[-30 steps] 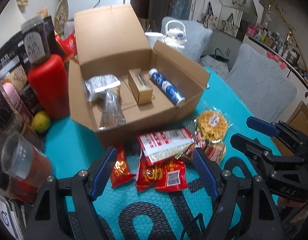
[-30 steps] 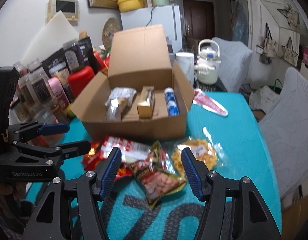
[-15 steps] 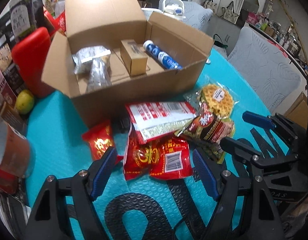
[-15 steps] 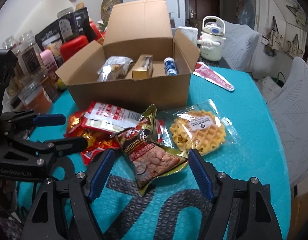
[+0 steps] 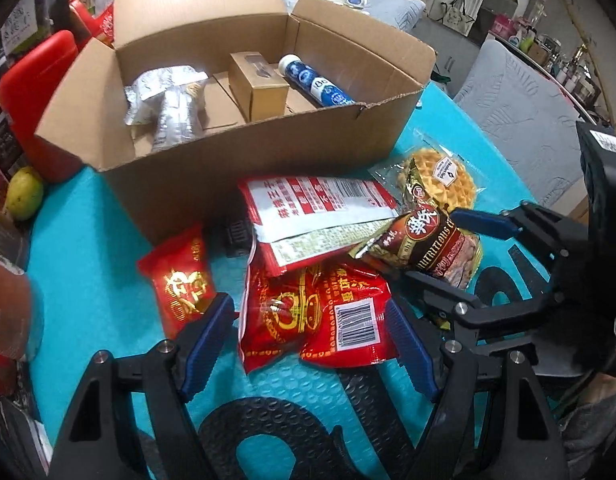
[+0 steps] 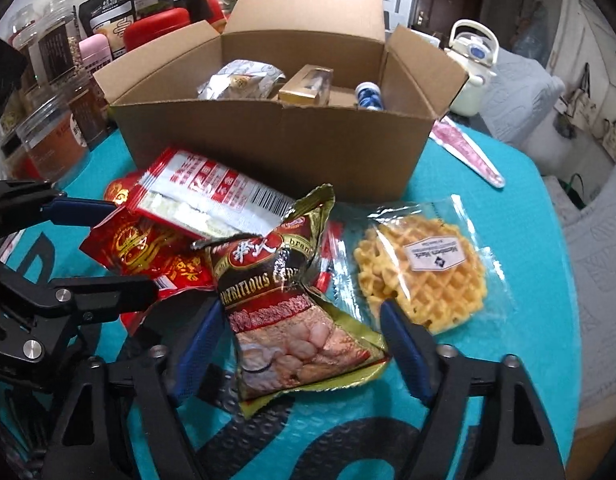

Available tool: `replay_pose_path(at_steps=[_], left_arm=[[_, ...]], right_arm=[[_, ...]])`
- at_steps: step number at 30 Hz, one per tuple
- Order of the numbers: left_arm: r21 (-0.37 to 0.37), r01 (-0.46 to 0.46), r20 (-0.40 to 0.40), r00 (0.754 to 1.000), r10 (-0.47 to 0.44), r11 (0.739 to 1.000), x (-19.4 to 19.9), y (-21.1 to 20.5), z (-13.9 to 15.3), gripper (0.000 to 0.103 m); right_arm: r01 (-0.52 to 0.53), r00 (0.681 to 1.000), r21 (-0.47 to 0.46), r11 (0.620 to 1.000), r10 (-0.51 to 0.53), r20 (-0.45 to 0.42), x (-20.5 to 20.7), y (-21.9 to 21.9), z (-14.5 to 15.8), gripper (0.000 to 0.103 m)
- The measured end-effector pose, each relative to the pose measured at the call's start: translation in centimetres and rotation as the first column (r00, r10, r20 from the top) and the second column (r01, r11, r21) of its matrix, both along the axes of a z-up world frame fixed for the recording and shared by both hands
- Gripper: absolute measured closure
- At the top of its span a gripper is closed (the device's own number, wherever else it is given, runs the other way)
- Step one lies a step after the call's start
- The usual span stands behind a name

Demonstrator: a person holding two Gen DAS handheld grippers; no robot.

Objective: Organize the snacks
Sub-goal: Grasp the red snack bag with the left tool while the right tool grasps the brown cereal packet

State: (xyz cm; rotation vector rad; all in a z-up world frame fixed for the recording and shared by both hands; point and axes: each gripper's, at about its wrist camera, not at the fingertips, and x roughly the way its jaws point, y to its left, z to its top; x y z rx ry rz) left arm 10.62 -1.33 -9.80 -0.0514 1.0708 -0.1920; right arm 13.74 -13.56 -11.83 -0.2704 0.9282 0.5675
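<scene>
Taking the open cardboard box (image 6: 276, 136) as the landmark, the loose snacks are lying heaped on the teal mat just in front of its near wall, and the brown-and-gold cereal packet (image 6: 292, 312) is sitting at the front of that heap, farthest from the box. The right gripper (image 6: 298, 350) is straddling this packet's lower half; its jaws have just been closing, the packet is between them, and the blue pads are not yet visibly pressing on it. The packet's long axis is running roughly from the box toward the gripper, so the jaws are spanning its short width, which looks like the better line for a pinch. The left gripper (image 5: 308, 344) is standing wide over the red packet with the barcode (image 5: 328, 312), on the heap's other side, gripping nothing. The waffle in clear wrap (image 6: 424, 276) is lying just beside the cereal packet. The right hand is judged nearer to the cereal packet.
</scene>
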Motion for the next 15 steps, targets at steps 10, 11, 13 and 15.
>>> replay_pose_path(at_steps=[10,11,13,15], left_arm=[[-0.082,0.032,-0.087,0.995,-0.039,0.996,1.5,-0.7,-2.2,0.025],[-0.070,0.037,-0.076,0.996,-0.043,0.997,1.5,-1.0,-2.2,0.025],[-0.048,0.052,-0.071,0.996,-0.056,0.997,1.6,-1.4,-2.3,0.025],[-0.024,0.061,-0.059,0.996,-0.062,0.998,1.7,-1.8,-2.4,0.025]], right_arm=[[0.058,0.997,0.070,0.996,-0.055,-0.045,-1.0,-2.3,0.9,0.066],[0.063,0.997,0.070,0.996,-0.060,-0.048,-1.1,-2.5,0.9,0.066],[0.074,0.996,0.070,0.995,-0.071,-0.052,-1.4,-2.8,1.0,0.066],[0.092,0.994,0.076,0.993,-0.087,-0.059,-1.7,-3.4,1.0,0.066]])
